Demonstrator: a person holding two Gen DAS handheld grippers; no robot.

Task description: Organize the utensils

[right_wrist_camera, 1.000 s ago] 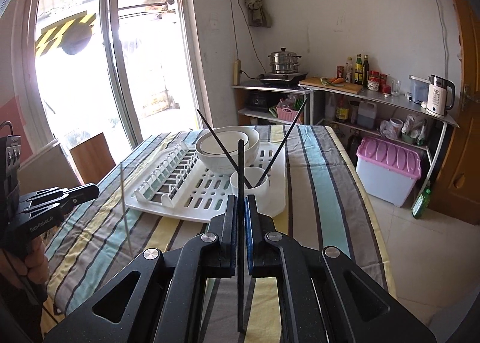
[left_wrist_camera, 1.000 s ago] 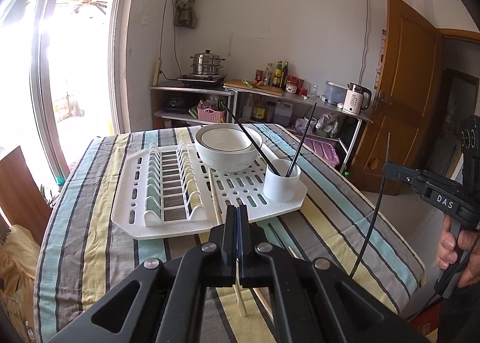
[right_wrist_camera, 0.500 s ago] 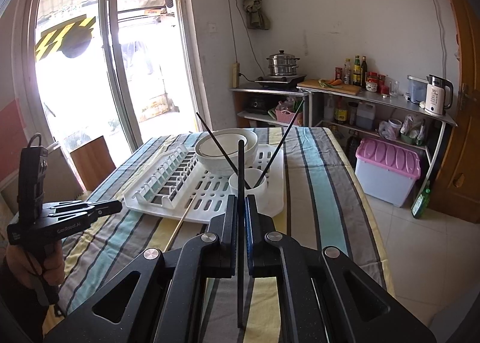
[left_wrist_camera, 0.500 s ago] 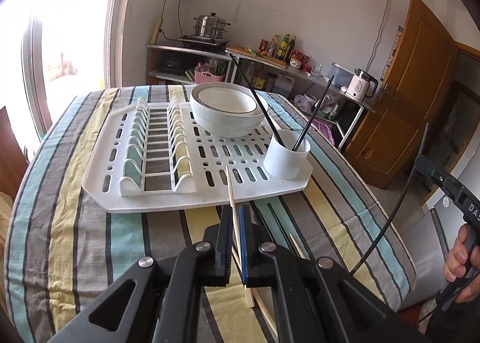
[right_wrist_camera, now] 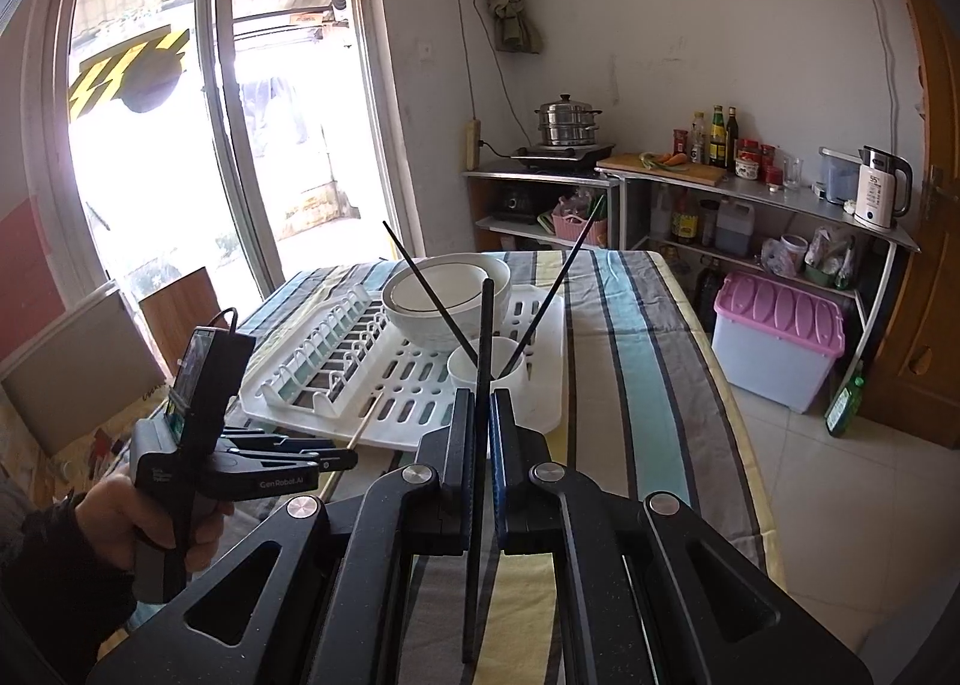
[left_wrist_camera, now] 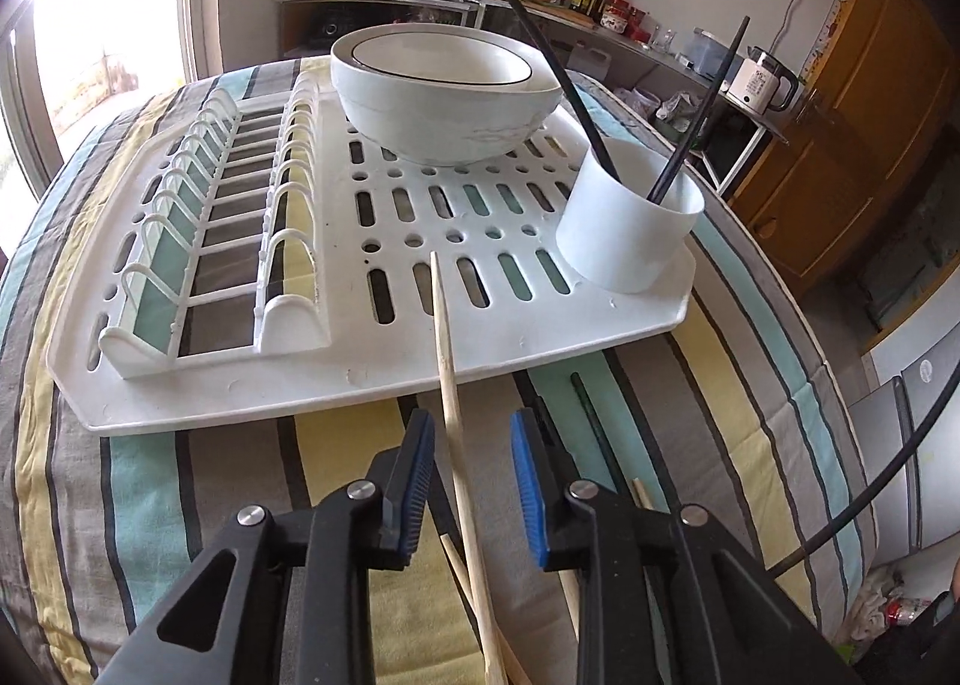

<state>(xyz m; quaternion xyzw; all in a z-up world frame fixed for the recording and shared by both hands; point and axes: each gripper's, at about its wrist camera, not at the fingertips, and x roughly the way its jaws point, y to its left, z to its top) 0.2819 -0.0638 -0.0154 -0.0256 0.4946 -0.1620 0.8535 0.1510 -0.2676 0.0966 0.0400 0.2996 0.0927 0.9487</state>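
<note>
A: Since the earlier frame the left gripper point(left_wrist_camera: 469, 481) has dropped closer to the table point(left_wrist_camera: 180, 505), and its jaws, shut then, are opening now.

B: Around what?

A: A pale wooden chopstick point(left_wrist_camera: 447, 373) runs straight between them, untouched, its long axis along the jaws and its tip resting on the white rack point(left_wrist_camera: 420, 277).

B: And the right gripper point(right_wrist_camera: 478, 427)?

A: Its jaws are clamped on a black chopstick point(right_wrist_camera: 483, 337), aimed towards the white cup point(right_wrist_camera: 468, 370), which holds 2 more.

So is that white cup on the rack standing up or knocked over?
Standing up. The white cup sits on its base at the drying rack's corner, mouth upward, with two black chopsticks leaning out of it.
</note>
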